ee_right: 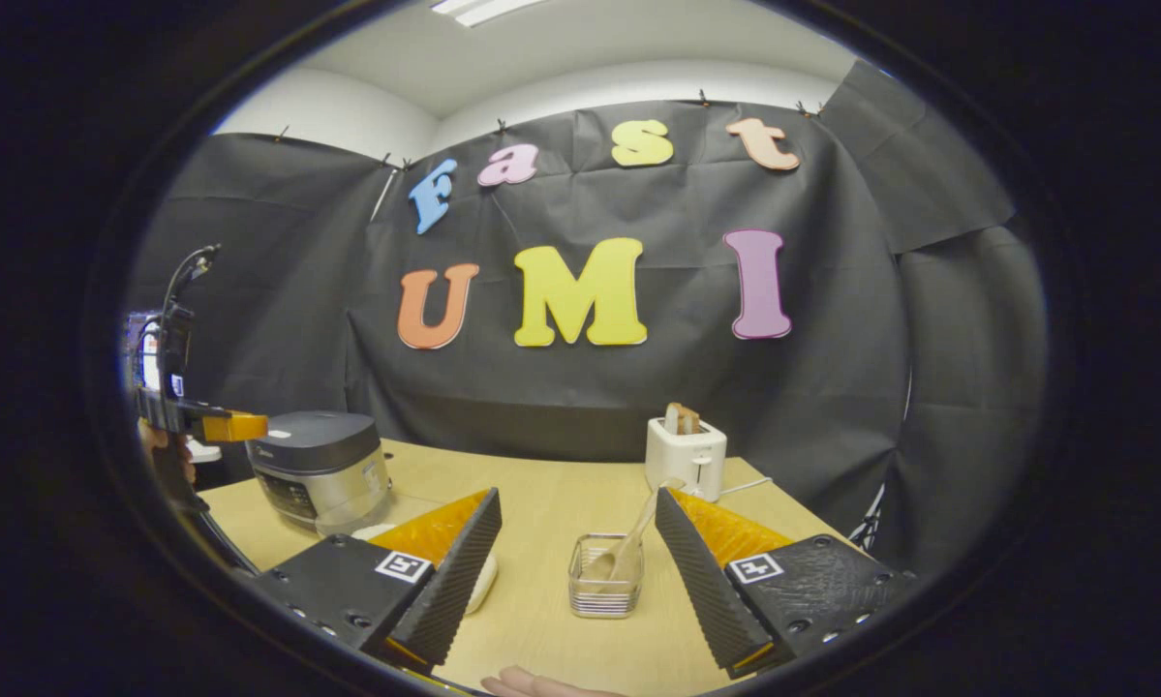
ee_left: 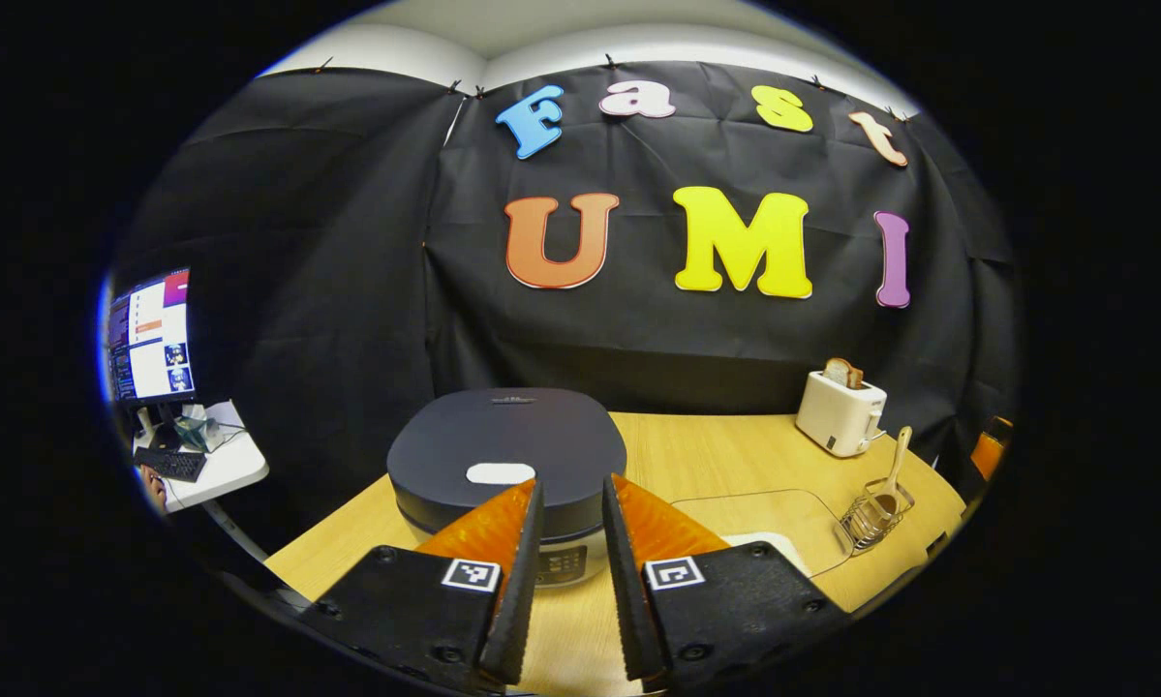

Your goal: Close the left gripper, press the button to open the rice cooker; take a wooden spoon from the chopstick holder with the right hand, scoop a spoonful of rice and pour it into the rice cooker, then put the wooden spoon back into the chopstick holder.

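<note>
The rice cooker (ee_left: 503, 440) has a dark lid with a white button (ee_left: 500, 473) and stands closed just ahead of my left gripper (ee_left: 572, 484). Its fingers are drawn close with a narrow gap and hold nothing. In the right gripper view the cooker (ee_right: 320, 465) sits at the left, with the left gripper (ee_right: 236, 426) hovering above its near side. A wire chopstick holder (ee_right: 606, 576) holds a wooden spoon (ee_right: 638, 528) leaning right, straight ahead of my right gripper (ee_right: 575, 542), which is wide open. The holder (ee_left: 875, 513) and spoon (ee_left: 898, 455) also stand at the table's right edge.
A white toaster (ee_right: 687, 450) with bread in it stands at the back of the wooden table (ee_right: 541, 503). A white object (ee_right: 483, 581) lies partly behind the right gripper's left finger. A side table with monitor (ee_left: 149, 339) and keyboard stands at the left. A fingertip (ee_right: 532, 682) shows at the bottom edge.
</note>
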Tool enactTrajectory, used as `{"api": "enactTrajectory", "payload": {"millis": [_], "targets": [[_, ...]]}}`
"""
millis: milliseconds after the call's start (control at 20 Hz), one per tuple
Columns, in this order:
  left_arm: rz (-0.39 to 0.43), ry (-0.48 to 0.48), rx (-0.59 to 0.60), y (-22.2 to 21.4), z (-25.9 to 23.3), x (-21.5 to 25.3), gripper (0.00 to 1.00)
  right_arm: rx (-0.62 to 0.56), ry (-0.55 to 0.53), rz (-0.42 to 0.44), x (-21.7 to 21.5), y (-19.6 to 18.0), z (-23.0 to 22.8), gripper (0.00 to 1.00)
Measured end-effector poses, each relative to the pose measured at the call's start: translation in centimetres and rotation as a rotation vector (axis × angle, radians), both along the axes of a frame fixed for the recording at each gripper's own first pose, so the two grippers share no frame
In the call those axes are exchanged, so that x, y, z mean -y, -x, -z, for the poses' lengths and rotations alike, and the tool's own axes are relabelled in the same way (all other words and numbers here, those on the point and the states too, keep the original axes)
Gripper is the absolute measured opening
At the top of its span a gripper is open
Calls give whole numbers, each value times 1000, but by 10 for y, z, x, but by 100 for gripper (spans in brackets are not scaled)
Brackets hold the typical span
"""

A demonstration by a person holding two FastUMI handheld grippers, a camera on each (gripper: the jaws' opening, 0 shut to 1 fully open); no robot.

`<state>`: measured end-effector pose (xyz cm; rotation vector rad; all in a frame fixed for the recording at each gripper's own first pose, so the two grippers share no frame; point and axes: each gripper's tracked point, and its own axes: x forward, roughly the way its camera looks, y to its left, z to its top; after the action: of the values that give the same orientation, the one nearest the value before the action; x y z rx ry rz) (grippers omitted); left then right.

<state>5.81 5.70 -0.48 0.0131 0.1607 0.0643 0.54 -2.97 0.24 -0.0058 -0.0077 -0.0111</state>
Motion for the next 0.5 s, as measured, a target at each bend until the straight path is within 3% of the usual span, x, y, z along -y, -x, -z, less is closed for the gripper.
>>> {"api": "enactTrajectory", "payload": {"millis": [300, 500], "targets": [[-45, 3, -117, -35, 8, -25, 7, -16, -19, 33, 11, -3, 2, 95], [-83, 9, -166, -48, 21, -40, 3, -4, -50, 4, 6, -5, 1, 95]]}}
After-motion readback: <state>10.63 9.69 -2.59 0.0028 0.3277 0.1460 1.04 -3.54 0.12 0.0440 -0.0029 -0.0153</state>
